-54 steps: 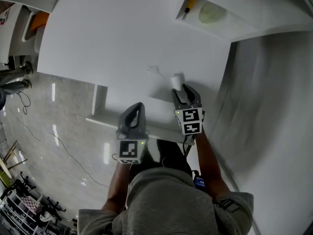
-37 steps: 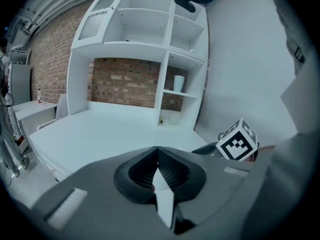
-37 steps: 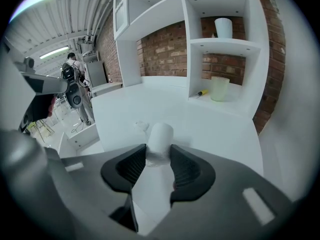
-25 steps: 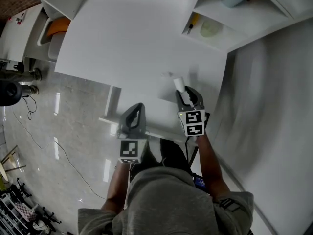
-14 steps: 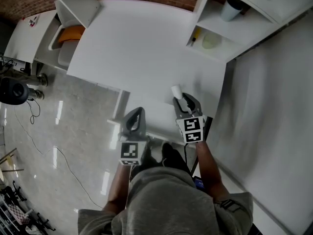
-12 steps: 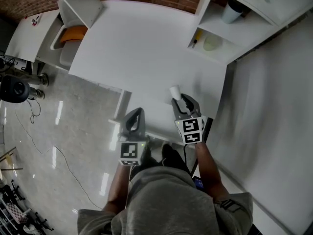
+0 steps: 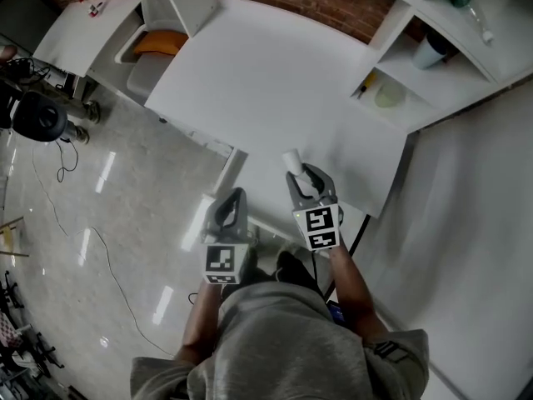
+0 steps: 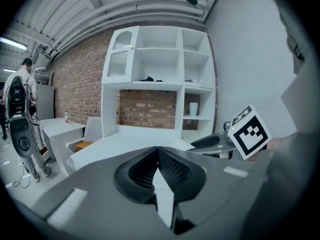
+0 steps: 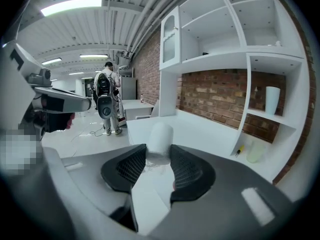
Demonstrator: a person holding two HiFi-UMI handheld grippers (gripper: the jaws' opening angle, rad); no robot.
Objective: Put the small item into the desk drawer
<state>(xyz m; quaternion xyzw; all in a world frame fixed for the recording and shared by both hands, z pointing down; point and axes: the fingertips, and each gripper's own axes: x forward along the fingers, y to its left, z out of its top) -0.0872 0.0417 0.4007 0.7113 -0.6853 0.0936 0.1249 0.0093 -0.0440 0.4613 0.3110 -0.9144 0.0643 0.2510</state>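
My right gripper is shut on a small white cylinder, which sticks out past the jaw tips. It hovers over the near edge of the white desk. The left gripper is to its left, level with the desk's front edge; its jaws are pressed together with nothing between them. In the left gripper view the right gripper shows at the right. No drawer is visible in any view.
White shelving stands at the desk's right end with a cup, a yellow pen and a pale round item. A white side unit with an orange item sits at far left. A person stands on the glossy floor.
The head view has tilted up, showing more of the brick wall and shelving. Both grippers keep their places near the desk's front edge, the right still holding the white cylinder.
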